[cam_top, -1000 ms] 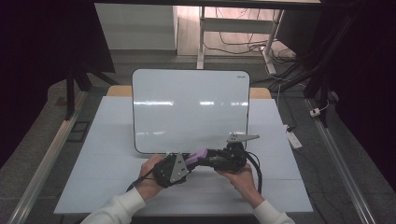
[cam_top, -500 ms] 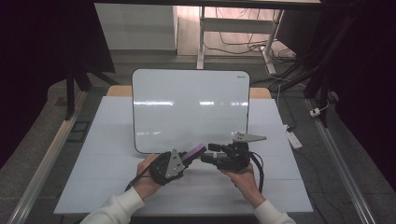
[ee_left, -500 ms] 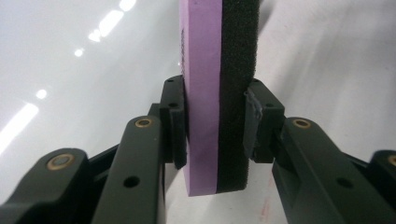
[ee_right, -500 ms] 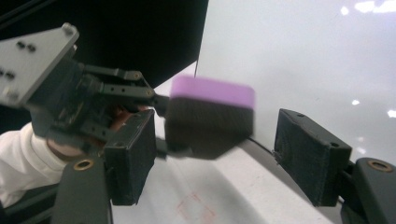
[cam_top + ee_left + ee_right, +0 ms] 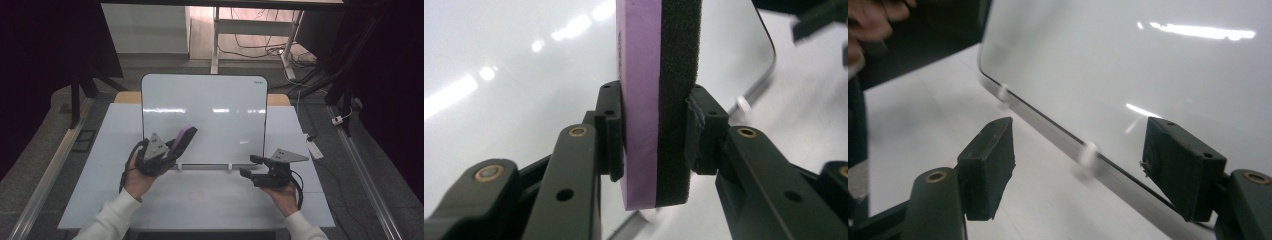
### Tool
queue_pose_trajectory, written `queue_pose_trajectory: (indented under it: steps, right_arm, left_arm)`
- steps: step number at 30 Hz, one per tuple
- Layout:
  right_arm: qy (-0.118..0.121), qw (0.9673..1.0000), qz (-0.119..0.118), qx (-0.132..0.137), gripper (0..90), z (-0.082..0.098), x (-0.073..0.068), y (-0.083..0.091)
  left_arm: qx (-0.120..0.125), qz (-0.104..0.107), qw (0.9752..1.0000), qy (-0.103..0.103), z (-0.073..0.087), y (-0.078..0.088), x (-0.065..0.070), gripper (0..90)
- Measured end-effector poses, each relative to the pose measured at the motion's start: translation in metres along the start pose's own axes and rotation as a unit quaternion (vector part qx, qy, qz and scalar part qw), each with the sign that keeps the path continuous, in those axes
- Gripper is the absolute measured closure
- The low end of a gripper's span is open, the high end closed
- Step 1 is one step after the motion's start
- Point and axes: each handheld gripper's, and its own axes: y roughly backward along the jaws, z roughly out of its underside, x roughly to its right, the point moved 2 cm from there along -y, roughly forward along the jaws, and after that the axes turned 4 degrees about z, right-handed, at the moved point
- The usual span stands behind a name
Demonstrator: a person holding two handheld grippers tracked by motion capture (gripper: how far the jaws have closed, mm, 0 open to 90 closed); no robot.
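At the left of the high view, the left gripper point(image 5: 172, 150) is held raised over the white table point(image 5: 110, 135), in front of the lower left part of the whiteboard point(image 5: 215, 110). A whiteboard eraser point(image 5: 182, 138), purple on one side and black foam on the other, is pinched between its jaws and is seen tilted up toward the board. In the left gripper view, the eraser point(image 5: 656, 100) is gripped across its thickness, one pad on the purple face and one on the foam. The whiteboard is stood upright on small white clips point(image 5: 229, 166) along its bottom edge. At the right, the right gripper point(image 5: 250, 166) is held low near the board's lower right corner, touching nothing. In the right gripper view, its jaws are spread wide with nothing between them, the board's bottom edge point(image 5: 1058, 130) being seen beyond.
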Motion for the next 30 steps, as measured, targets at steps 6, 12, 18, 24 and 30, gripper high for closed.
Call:
queue_pose_trajectory:
  steps: [6,12,18,24,30]
  right_arm:
    - [0.009,0.9989,0.044,-0.011,28.4,0.014,0.018,0.018]
    - [0.008,0.9975,0.069,-0.008,28.4,0.022,0.029,0.032]
    - [0.005,0.9969,0.078,-0.008,28.4,0.024,0.033,0.034]
    - [0.006,0.9969,0.078,-0.007,28.4,0.024,0.032,0.033]
    - [0.006,0.997,0.076,-0.007,28.4,0.024,0.032,0.033]
  left_arm:
    - [0.027,-0.021,0.9986,0.041,-0.019,0.009,-0.028,63.9]
    - [0.039,-0.056,0.995,0.072,-0.038,0.012,-0.055,63.8]
    - [0.026,-0.104,0.9895,0.097,-0.046,0.009,-0.08,63.7]
    - [0.012,-0.131,0.985,0.112,-0.043,0.001,-0.095,63.5]
    - [0.005,-0.15,0.9812,0.122,-0.042,-0.004,-0.105,63.4]
